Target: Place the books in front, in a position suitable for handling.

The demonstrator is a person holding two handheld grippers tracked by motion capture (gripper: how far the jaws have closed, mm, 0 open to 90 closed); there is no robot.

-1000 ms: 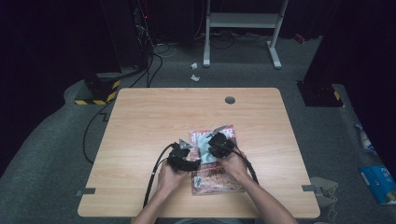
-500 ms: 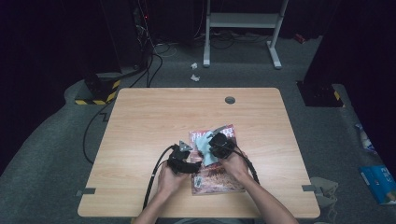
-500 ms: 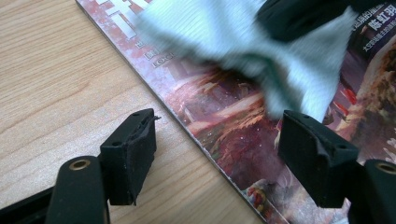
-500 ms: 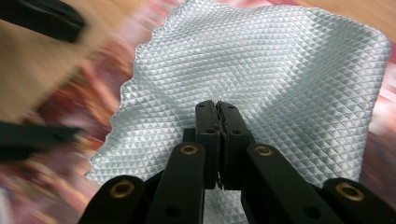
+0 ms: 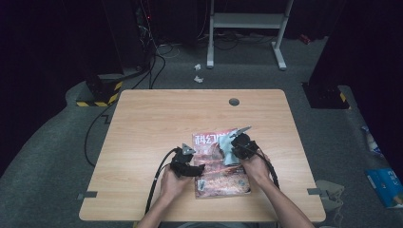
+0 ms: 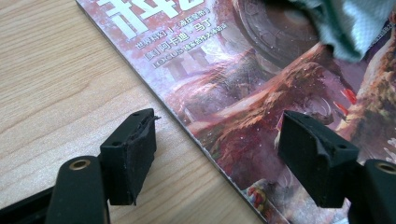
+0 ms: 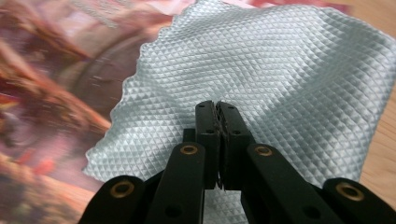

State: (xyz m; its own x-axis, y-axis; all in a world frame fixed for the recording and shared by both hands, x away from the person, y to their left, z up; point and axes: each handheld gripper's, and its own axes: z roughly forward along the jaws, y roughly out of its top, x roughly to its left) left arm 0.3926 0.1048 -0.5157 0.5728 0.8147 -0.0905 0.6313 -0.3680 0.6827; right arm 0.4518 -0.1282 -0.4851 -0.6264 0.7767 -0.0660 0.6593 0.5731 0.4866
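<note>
A magazine with a reddish cover lies flat on the wooden table, near the front edge. My left gripper is open, one jaw on the bare wood and the other over the cover, straddling the magazine's left edge. In the left gripper view the left gripper has nothing pinched between its jaws. My right gripper is shut on a pale blue-green waffle cloth, held low over the cover's upper right part. The cloth spreads out ahead of the closed right gripper and covers part of the magazine.
A round cable hole sits at the table's far side. Black cables trail from both grippers toward the front edge. On the floor are a metal stand at the back and a blue packet to the right.
The right gripper has slid to the right across the magazine cover, taking the cloth along. The left gripper has stayed where it was, still open.
</note>
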